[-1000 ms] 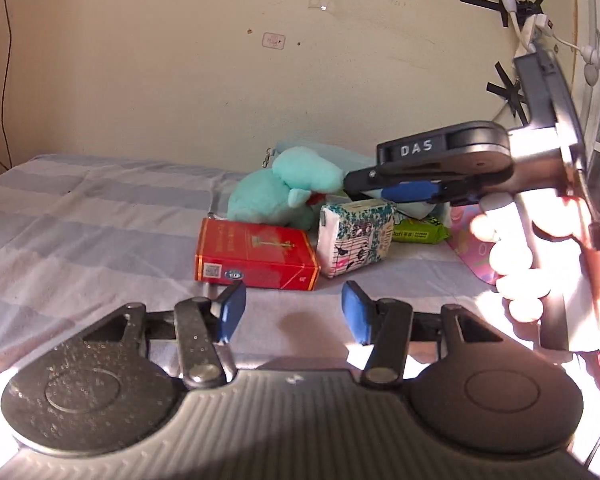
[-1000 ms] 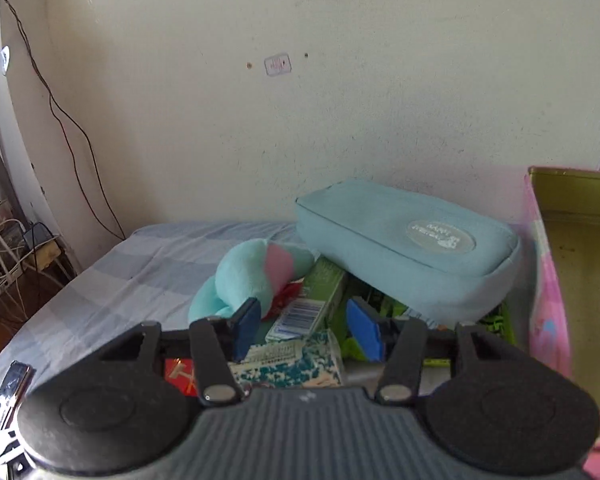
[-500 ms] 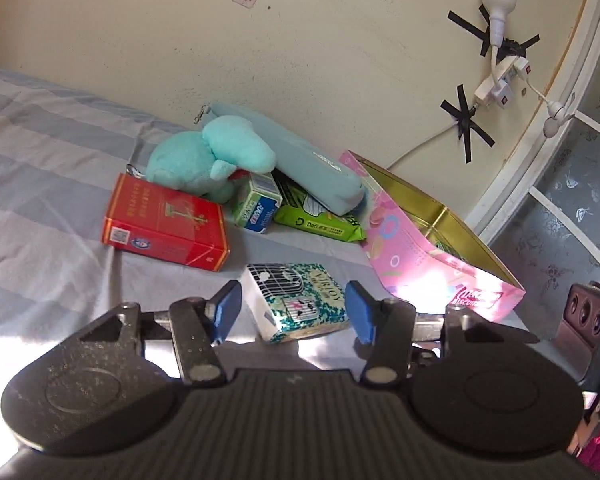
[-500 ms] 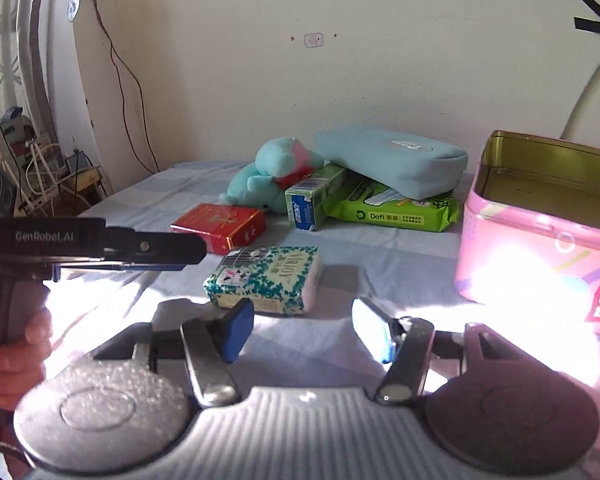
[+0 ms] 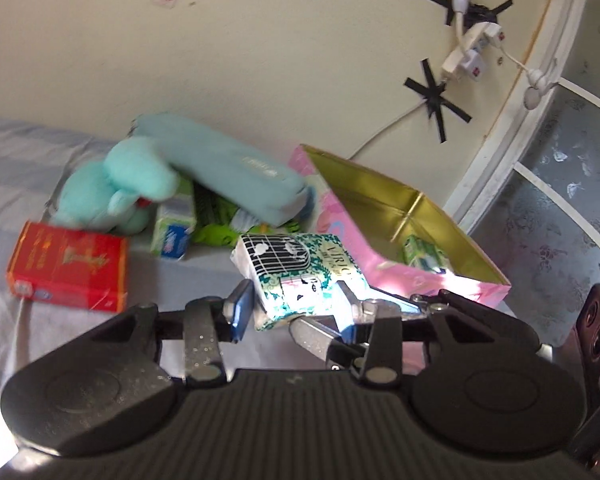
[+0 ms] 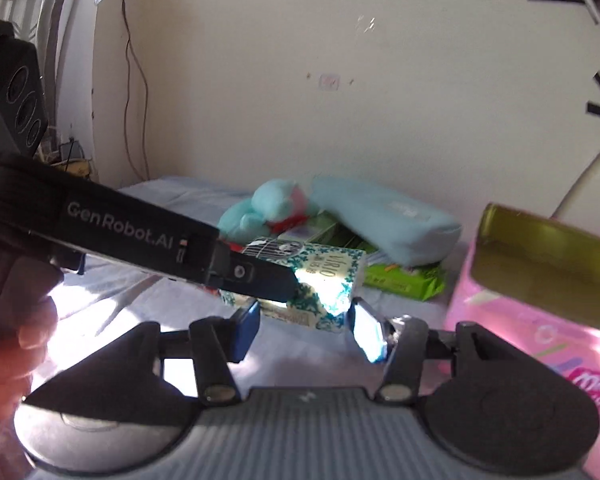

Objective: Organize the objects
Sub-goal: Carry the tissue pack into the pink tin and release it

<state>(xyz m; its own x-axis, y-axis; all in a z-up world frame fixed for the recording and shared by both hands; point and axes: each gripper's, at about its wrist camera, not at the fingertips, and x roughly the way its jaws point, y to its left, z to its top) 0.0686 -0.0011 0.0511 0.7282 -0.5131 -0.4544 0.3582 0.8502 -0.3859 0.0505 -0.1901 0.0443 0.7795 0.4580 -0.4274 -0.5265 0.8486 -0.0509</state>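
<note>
Fingers of the left gripper (image 5: pixel 294 314) are closing, clamped on the patterned tissue pack (image 5: pixel 296 268); right gripper (image 6: pixel 306 326) closing too, fingers apart, pack just ahead.

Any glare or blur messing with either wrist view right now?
Left wrist view: motion blur softens the plush toy and pouch; the tissue pack stays readable. Right wrist view: sunlight blows out the pack's near face and one claw pad.

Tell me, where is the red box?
In the left wrist view, the red box lies on the striped bed at the left, just in front of the teal plush toy.
</note>
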